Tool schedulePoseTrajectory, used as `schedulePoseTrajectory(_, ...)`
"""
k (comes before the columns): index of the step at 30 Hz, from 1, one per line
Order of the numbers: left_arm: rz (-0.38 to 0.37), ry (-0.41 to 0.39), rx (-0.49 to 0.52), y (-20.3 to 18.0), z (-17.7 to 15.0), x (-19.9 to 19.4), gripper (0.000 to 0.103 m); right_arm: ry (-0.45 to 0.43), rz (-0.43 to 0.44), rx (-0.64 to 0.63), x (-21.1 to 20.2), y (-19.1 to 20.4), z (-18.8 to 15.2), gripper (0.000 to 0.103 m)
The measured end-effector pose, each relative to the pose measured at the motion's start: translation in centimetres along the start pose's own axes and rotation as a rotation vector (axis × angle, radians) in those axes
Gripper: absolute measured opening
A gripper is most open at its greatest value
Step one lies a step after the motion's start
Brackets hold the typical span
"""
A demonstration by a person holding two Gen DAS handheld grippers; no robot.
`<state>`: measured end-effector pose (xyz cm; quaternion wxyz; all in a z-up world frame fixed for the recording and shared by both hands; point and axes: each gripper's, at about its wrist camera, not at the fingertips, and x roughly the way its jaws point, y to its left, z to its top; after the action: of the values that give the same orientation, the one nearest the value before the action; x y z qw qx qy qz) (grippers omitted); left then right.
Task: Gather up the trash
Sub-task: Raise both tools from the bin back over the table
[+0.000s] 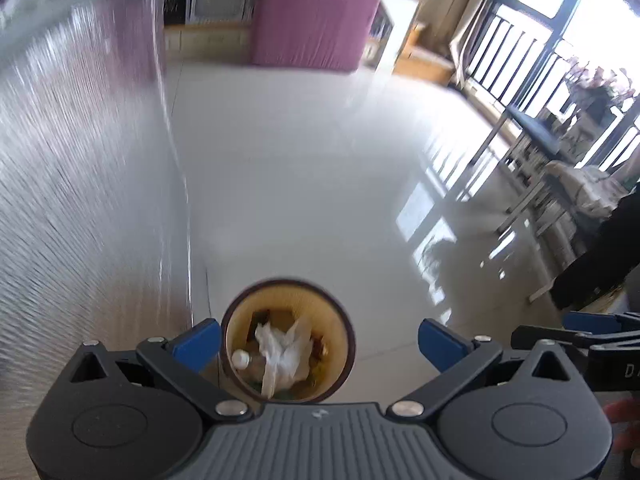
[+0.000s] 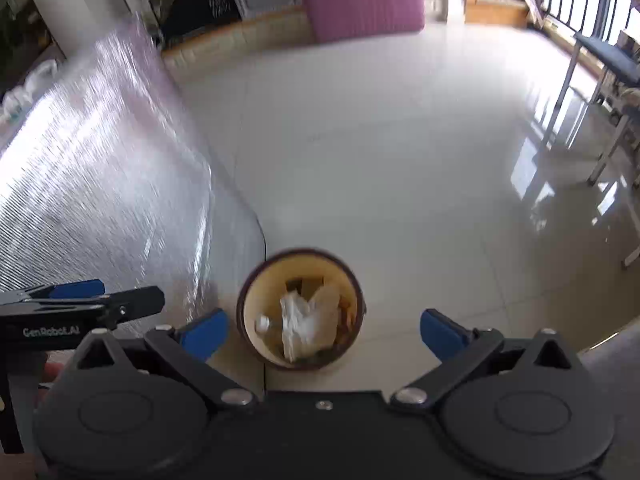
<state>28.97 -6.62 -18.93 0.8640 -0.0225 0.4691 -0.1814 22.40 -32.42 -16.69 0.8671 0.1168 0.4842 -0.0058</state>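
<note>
A round bin [image 1: 240, 312] with a dark rim and yellow inside stands on the pale floor, well below both grippers. Crumpled white paper [image 1: 282, 354], a white bottle cap [image 1: 240, 358] and brown scraps lie in it. My left gripper [image 1: 320, 346] hangs above it, open, nothing between its blue pads [image 1: 198, 344]. In the right wrist view the same bin [image 2: 256, 280] holds the white paper [image 2: 298, 322]. My right gripper [image 2: 324, 334] is wide open and empty over it. The left gripper [image 2: 76, 300] shows at the right view's left edge.
A shiny ribbed silver sheet [image 1: 80, 184] covers a surface left of the bin. A pink folded mat [image 1: 312, 16] stands at the far wall. Metal table legs [image 1: 520, 200] and a window railing are to the right. A dark sleeve [image 1: 600, 248] shows at the right edge.
</note>
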Motion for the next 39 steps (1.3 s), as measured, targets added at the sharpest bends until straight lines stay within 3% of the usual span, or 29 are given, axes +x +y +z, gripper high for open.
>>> schedulePoseTrajectory(13,-0.021,-0.314,0.026,1.1,2.3,-14.4,0.103,-0.293,0.001,-0.091,-11.6,5.2,1.0,0.103)
schedulePoseTrajectory(20,0.070,-0.482,0.004,5.4,3.2,-21.7,0.103,-0.433,0.074,-0.157,-15.3,10.8,3.3,0.103)
schedulePoseTrajectory(30,0.226,-0.623,-0.035,15.5,6.2,-25.9,0.103,-0.566,0.203,-0.291,-15.2,22.7,8.1,0.103)
schedulePoseTrajectory(35,0.290,-0.641,-0.023,20.8,9.8,-26.4,0.103,-0.577,0.257,-0.365,-13.6,28.5,12.2,0.103)
schedulePoseTrajectory(39,0.337,-0.635,-0.027,25.2,13.3,-25.8,0.103,-0.544,0.317,-0.349,-12.2,32.4,15.9,0.103)
